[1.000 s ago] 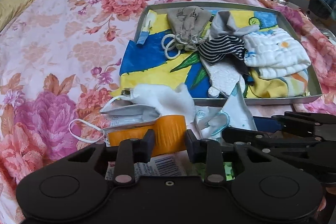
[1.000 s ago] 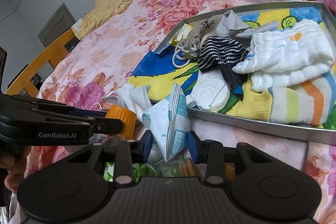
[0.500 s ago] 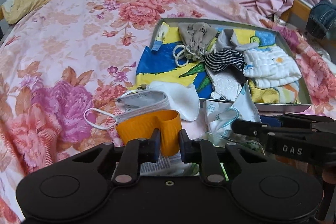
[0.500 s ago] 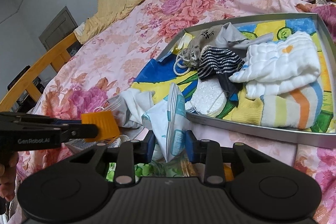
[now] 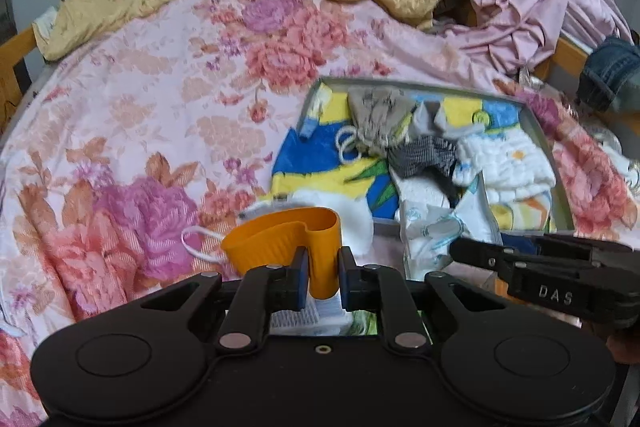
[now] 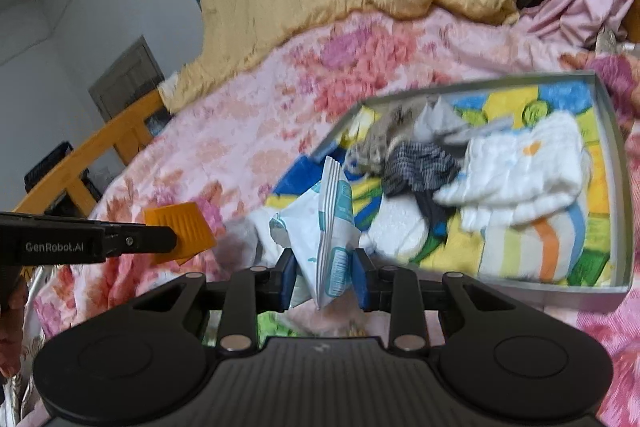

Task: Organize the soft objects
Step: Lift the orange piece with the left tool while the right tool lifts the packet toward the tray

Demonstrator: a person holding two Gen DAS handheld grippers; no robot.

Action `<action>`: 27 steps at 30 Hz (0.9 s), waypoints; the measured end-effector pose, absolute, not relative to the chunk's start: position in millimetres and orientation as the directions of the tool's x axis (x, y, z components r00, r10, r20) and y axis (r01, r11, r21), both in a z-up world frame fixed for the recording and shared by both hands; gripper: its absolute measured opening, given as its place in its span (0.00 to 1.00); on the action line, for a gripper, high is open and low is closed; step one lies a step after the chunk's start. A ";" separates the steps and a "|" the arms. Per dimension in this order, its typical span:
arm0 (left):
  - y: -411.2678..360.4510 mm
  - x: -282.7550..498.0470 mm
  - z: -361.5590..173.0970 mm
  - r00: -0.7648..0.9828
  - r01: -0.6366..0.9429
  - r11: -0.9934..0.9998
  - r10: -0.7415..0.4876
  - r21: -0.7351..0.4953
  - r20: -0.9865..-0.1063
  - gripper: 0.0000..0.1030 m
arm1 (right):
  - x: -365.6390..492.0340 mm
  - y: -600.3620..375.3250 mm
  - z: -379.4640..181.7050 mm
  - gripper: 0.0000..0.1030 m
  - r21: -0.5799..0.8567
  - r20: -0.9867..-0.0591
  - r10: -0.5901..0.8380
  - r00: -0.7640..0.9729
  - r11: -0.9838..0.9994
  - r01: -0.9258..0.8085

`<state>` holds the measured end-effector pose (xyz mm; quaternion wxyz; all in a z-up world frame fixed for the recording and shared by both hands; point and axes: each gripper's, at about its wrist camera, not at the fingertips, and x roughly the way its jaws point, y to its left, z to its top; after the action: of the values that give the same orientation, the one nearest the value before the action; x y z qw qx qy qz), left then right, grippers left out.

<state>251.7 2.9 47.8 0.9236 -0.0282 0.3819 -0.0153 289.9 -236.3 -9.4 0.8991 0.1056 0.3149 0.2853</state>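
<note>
My left claw (image 5: 323, 277) pinches the orange silicone cup (image 5: 288, 243); my right claw (image 6: 322, 277) clamps the white-and-teal packet (image 6: 326, 227). Both are lifted just before the tray (image 6: 616, 147). Step: carrying. Next, presumably, release over the tray's bare corner.

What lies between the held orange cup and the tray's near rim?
White cloth covers the stretch from the orange cup to the tray, per the left wrist view.
</note>
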 end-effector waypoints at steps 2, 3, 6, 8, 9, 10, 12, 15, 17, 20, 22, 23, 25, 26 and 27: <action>-1.0 255.5 55.7 0.730 0.003 0.998 -0.046 -0.065 -0.681 0.15 | 292.2 -240.9 -5.2 0.32 0.372 -0.472 0.580 0.664 0.814 -0.446; -3.3 258.6 59.8 0.744 0.003 0.998 -0.048 -0.068 -0.666 0.15 | 293.7 -242.3 -3.0 0.32 0.366 -0.454 0.576 0.679 0.816 -0.448; -11.7 273.0 70.2 0.788 0.015 0.997 -0.062 -0.081 -0.612 0.15 | 304.4 -243.3 3.4 0.32 0.322 -0.398 0.556 0.729 0.829 -0.457; -16.8 287.3 74.3 0.807 0.019 0.996 -0.063 -0.082 -0.587 0.15 | 314.7 -245.9 6.5 0.32 0.326 -0.382 0.551 0.742 0.832 -0.449; -19.1 294.6 75.6 0.816 0.022 0.997 -0.063 -0.078 -0.575 0.15 | 319.3 -248.3 7.4 0.32 0.332 -0.373 0.551 0.746 0.830 -0.447; -21.0 302.0 76.8 0.826 0.027 0.997 -0.062 -0.071 -0.561 0.15 | 324.6 -250.3 8.7 0.32 0.333 -0.364 0.548 0.753 0.832 -0.444; -25.3 315.3 77.0 0.845 0.042 0.998 -0.060 -0.047 -0.531 0.15 | 333.6 -252.6 9.7 0.32 0.330 -0.357 0.534 0.766 0.839 -0.432; -31.8 332.7 69.3 0.861 0.050 0.999 -0.053 -0.020 -0.506 0.16 | 347.0 -254.9 8.3 0.32 0.344 -0.354 0.530 0.770 0.840 -0.420; -36.4 341.7 59.7 0.867 0.049 0.999 -0.042 0.001 -0.496 0.16 | 355.1 -255.8 6.0 0.32 0.351 -0.354 0.525 0.774 0.842 -0.411; -43.7 352.1 45.0 0.857 0.066 0.998 -0.046 0.021 -0.513 0.16 | 365.9 -256.0 1.3 0.32 0.372 -0.361 0.527 0.769 0.838 -0.400; -49.2 357.9 36.0 0.846 0.088 0.996 -0.057 0.034 -0.530 0.16 | 373.3 -255.3 -2.7 0.33 0.387 -0.367 0.532 0.763 0.833 -0.395; -52.1 360.5 32.2 0.841 0.096 0.995 -0.062 0.036 -0.537 0.16 | 376.4 -254.8 -4.7 0.33 0.392 -0.370 0.534 0.760 0.832 -0.394; -55.3 364.9 24.8 0.827 0.110 0.993 -0.073 0.032 -0.557 0.16 | 382.0 -253.2 -9.0 0.33 0.399 -0.382 0.535 0.754 0.831 -0.387; -57.0 366.4 20.8 0.820 0.115 0.993 -0.075 0.034 -0.568 0.16 | 382.9 -252.8 -10.9 0.33 0.401 -0.386 0.533 0.753 0.832 -0.384; -59.0 368.4 16.8 0.813 0.119 0.992 -0.077 0.036 -0.577 0.16 | 384.3 -251.7 -12.9 0.33 0.400 -0.392 0.532 0.751 0.833 -0.382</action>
<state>368.4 -59.0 16.8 0.9514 0.0352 0.3015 -0.0515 384.3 -251.7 -12.9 0.9236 0.1489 0.2521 0.2474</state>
